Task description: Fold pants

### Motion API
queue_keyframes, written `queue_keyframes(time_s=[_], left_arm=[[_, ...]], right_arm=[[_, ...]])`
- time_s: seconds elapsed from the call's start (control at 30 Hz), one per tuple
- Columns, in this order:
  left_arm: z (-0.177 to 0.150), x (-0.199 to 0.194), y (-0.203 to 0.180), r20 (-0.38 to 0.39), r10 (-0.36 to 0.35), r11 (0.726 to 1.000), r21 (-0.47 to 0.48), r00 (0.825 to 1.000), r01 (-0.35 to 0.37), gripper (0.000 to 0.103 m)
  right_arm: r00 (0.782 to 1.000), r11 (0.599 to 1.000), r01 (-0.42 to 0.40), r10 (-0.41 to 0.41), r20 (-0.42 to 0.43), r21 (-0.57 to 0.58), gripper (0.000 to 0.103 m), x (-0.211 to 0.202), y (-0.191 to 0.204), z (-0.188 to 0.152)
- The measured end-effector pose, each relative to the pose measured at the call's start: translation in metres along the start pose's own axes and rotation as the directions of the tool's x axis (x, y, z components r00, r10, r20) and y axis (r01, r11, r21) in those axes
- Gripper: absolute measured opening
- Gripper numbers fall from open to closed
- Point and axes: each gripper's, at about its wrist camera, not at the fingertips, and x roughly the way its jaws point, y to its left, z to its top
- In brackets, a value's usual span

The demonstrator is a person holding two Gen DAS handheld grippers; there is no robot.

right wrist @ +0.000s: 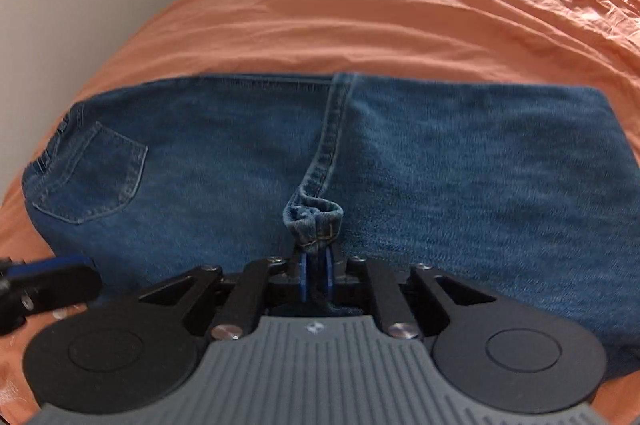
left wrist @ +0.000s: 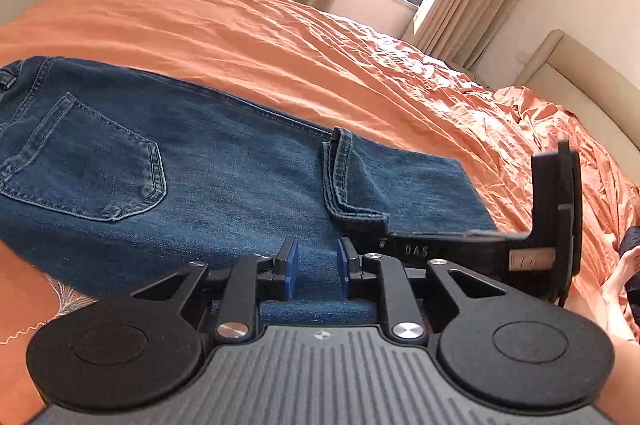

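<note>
The jeans (right wrist: 360, 161) lie on the orange bed (right wrist: 360, 5), legs doubled over. The right hand-held gripper (right wrist: 316, 275) pinches the hem (right wrist: 314, 217) shut, likely to place that fold; the left hand-held gripper (left wrist: 316, 273) hovers parted, empty.

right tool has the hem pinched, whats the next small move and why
Probably let go: open the right tool and back it off. It is shut on the leg hem, which already lies across the jeans near the middle of the folded stack on the orange bedspread. The left tool is open and holds nothing, so only the right one grips the denim.
</note>
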Motion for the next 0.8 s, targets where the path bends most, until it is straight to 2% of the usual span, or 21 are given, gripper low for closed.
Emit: queue_keyframes(time_s=[0.07, 0.13, 0.23, 0.3, 0.4, 0.53, 0.57, 0.6, 0.63, 0.67, 0.7, 0.8], left_arm=[[0.005, 0.005, 0.005, -0.005, -0.037, 0.999, -0.037, 0.999, 0.037, 0.032], [0.013, 0.016, 0.007, -0.007, -0.070, 0.995, -0.075, 0.997, 0.070, 0.035], [0.023, 0.035, 0.007, -0.015, -0.124, 0.984, -0.134, 0.992, 0.121, 0.040], [0.029, 0.051, 0.004, -0.024, -0.145, 0.975, -0.174, 0.989, 0.139, 0.046], [0.034, 0.083, 0.006, -0.052, -0.170, 0.956, -0.250, 0.984, 0.152, 0.053], [0.028, 0.120, 0.016, -0.116, -0.125, 0.943, -0.322, 0.985, 0.082, 0.053], [0.025, 0.127, 0.018, -0.137, -0.124, 0.938, -0.338, 0.983, 0.071, 0.051], [0.021, 0.129, 0.020, -0.147, -0.133, 0.934, -0.351, 0.980, 0.074, 0.045], [0.018, 0.129, 0.019, -0.144, -0.129, 0.938, -0.339, 0.981, 0.073, 0.042], [0.016, 0.126, 0.015, -0.139, -0.102, 0.950, -0.306, 0.985, 0.055, 0.034], [0.015, 0.122, 0.011, -0.127, -0.072, 0.960, -0.277, 0.989, 0.034, 0.014], [0.016, 0.099, 0.001, -0.049, -0.073, 0.967, -0.246, 0.996, 0.059, 0.009]], right_arm=[[0.999, 0.999, -0.046, 0.046, -0.005, 0.012, 0.018, -0.001, -0.002, -0.001], [0.994, 0.994, -0.106, 0.107, -0.018, 0.037, 0.032, -0.007, -0.012, 0.004], [0.991, 0.989, -0.136, 0.137, -0.013, 0.051, 0.035, -0.025, -0.023, 0.006], [0.992, 0.992, -0.122, 0.121, 0.019, 0.041, 0.039, -0.044, -0.036, 0.007], [0.997, 0.998, -0.063, 0.062, 0.056, 0.029, 0.039, -0.068, -0.066, 0.006], [0.996, 0.997, 0.019, -0.025, 0.087, 0.076, 0.039, -0.101, -0.125, 0.001], [0.995, 0.996, 0.038, -0.046, 0.094, 0.086, 0.039, -0.107, -0.138, -0.001], [0.993, 0.993, 0.060, -0.070, 0.098, 0.102, 0.038, -0.114, -0.155, -0.005], [0.991, 0.990, 0.075, -0.087, 0.101, 0.119, 0.030, -0.120, -0.169, -0.008], [0.990, 0.988, 0.082, -0.096, 0.099, 0.132, 0.025, -0.124, -0.182, -0.010], [0.990, 0.986, 0.086, -0.100, 0.095, 0.145, 0.017, -0.128, -0.193, -0.013], [0.992, 0.984, 0.066, -0.082, 0.093, 0.163, 0.009, -0.135, -0.211, -0.018]])
